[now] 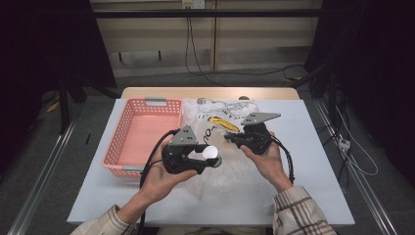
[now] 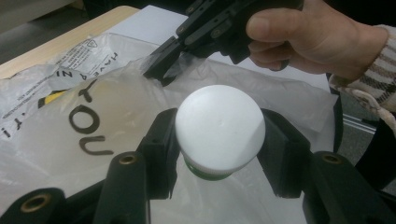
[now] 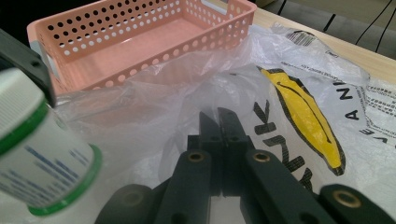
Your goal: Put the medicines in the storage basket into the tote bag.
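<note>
Left gripper (image 2: pixel 219 149) jaws half open, clamping a white-capped bottle (image 2: pixel 219 128); right gripper (image 3: pixel 219 126) jaws closed, pinching the "YOU" bag (image 3: pixel 299 93).

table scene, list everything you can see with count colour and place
bottle: one, white with a white cap and green trim, held between the left gripper's jaws above the bag
plastic bag: one, clear-white with black lettering and a yellow mark, spread on the middle of the table, right of the basket
basket: one, pink and perforated, nothing visible inside, on the table's left part
table: one, white top with a wooden strip at the far edge
left gripper: one, black, closed on the bottle
right gripper: one, black, jaws shut and pinching a fold of the bag
hands: two, plaid sleeves, coming in from the bottom of the high view
</note>
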`<state>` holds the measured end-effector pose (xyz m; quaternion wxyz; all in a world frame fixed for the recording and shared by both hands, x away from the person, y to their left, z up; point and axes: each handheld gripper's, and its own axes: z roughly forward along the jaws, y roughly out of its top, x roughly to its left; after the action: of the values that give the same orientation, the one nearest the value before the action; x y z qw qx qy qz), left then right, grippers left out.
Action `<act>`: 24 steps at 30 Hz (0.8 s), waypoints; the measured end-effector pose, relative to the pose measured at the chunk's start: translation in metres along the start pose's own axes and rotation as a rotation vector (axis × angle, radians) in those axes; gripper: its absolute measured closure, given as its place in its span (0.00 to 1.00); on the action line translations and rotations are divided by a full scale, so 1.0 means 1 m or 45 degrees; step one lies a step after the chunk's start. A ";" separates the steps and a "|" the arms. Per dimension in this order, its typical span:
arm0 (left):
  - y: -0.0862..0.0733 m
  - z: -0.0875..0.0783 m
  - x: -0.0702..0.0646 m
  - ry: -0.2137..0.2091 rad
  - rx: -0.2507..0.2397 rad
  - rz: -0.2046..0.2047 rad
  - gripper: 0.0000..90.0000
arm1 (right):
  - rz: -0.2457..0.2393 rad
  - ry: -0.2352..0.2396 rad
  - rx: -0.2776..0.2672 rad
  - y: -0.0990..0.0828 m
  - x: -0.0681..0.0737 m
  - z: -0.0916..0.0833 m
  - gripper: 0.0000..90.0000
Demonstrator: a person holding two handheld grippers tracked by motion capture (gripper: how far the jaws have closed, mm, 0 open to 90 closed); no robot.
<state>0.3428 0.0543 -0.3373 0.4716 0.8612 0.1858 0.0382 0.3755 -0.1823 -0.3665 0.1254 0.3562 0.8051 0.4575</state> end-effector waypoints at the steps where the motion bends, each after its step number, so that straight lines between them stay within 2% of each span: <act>1: 0.001 0.004 -0.001 -0.007 0.008 -0.005 0.57 | -0.002 0.000 0.004 0.000 0.001 0.001 1.00; 5: 0.005 0.022 -0.002 -0.018 0.026 0.013 0.57 | -0.001 -0.006 0.008 -0.001 0.000 0.001 1.00; 7: 0.005 0.024 -0.001 -0.019 0.029 0.013 0.57 | 0.005 -0.010 0.009 -0.001 0.000 0.000 1.00; 14: 0.002 0.043 0.003 -0.028 0.045 -0.010 0.57 | 0.005 -0.013 0.013 -0.001 -0.001 0.001 1.00; 17: -0.003 0.054 0.005 -0.032 0.078 -0.034 0.57 | 0.002 -0.011 0.016 -0.002 0.000 0.001 1.00; 21: -0.008 0.072 0.011 0.003 0.145 -0.031 0.57 | -0.004 -0.010 0.017 -0.002 0.000 0.002 1.00; 24: -0.010 0.078 0.013 0.018 0.169 -0.032 0.57 | -0.005 -0.009 0.020 -0.002 0.000 0.002 1.00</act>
<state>0.3709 0.0021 -0.3904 0.4125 0.8879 0.2021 0.0261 0.3757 -0.1812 -0.3693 0.1264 0.3572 0.8089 0.4496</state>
